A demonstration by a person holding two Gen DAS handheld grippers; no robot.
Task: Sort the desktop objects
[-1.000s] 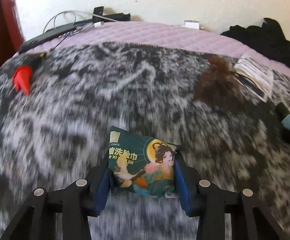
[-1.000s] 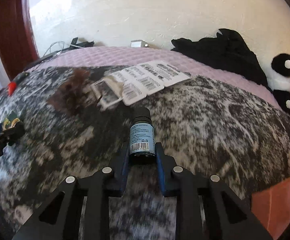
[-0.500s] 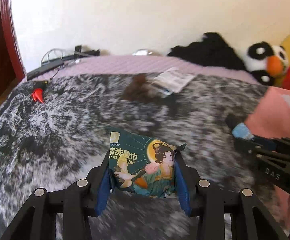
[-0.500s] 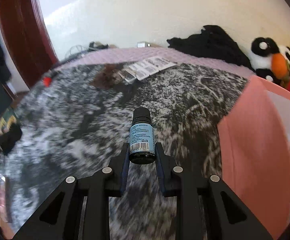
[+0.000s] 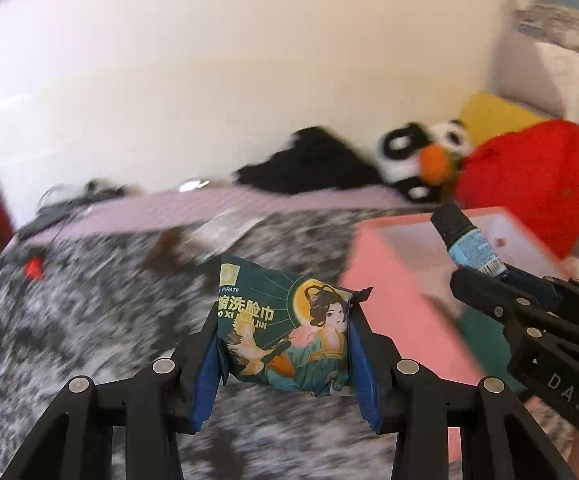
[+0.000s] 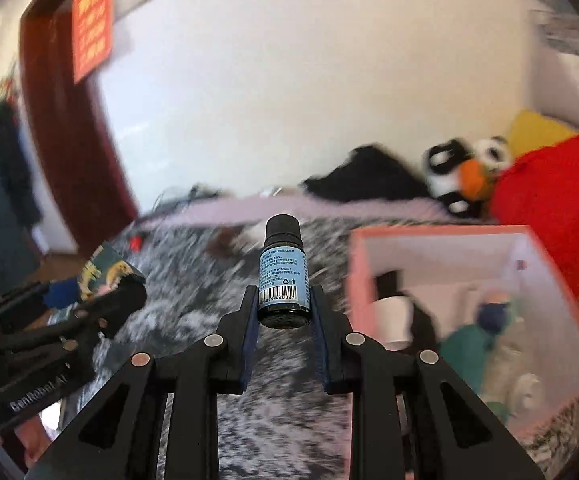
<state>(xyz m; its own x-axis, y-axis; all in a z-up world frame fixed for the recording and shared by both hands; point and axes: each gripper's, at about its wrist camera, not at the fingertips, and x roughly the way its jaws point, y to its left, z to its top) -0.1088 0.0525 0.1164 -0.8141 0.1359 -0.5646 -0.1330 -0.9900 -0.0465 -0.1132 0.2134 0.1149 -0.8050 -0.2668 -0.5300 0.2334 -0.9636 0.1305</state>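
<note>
Left gripper (image 5: 285, 344) clenched on the green packet (image 5: 285, 332), right gripper (image 6: 284, 320) grasping the dropper bottle (image 6: 283, 276), above a black-and-white blanket (image 5: 89, 320); pink box (image 6: 441, 236) right, white wall (image 5: 229, 80) behind.

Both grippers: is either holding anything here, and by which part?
Left gripper clamps the dark green illustrated sachet by its two side edges. Right gripper pinches the small dark glass bottle by its blue-labelled lower body, cap free.

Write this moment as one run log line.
left gripper: shut on green packet | right gripper: shut on small bottle | pink box: open, nearby
</note>
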